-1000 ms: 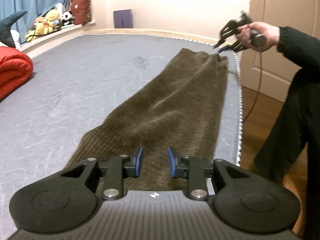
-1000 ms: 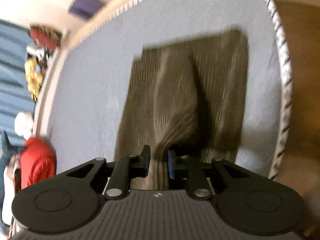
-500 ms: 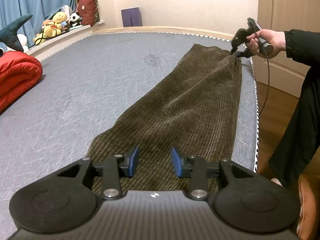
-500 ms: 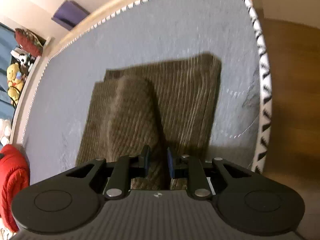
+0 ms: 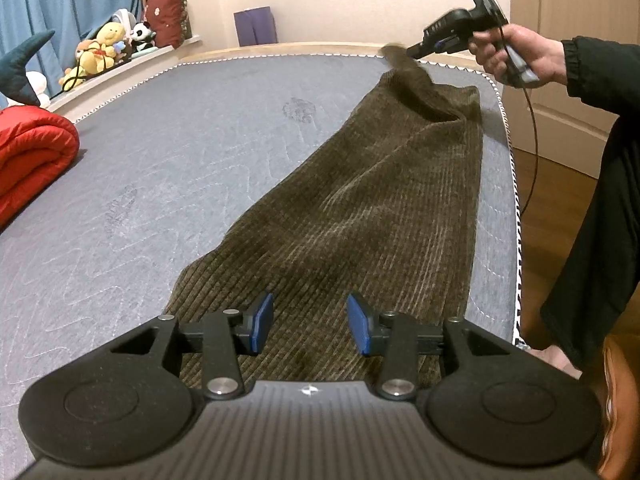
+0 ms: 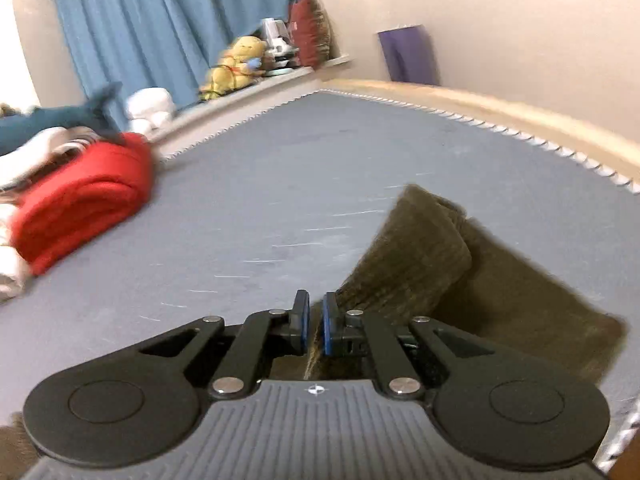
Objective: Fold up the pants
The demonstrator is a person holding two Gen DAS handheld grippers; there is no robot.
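My right gripper (image 6: pixel 315 326) pinched shut on a lifted corner of the brown corduroy pants (image 5: pixel 360 220), my left gripper (image 5: pixel 308 326) part-open, empty, pants just beneath

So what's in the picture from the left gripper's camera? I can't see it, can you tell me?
Long brown corduroy pants lie stretched along a grey mattress, and the right gripper pinches their far end up off the bed. The left gripper hangs open over the near end. A red blanket lies rolled at the left.
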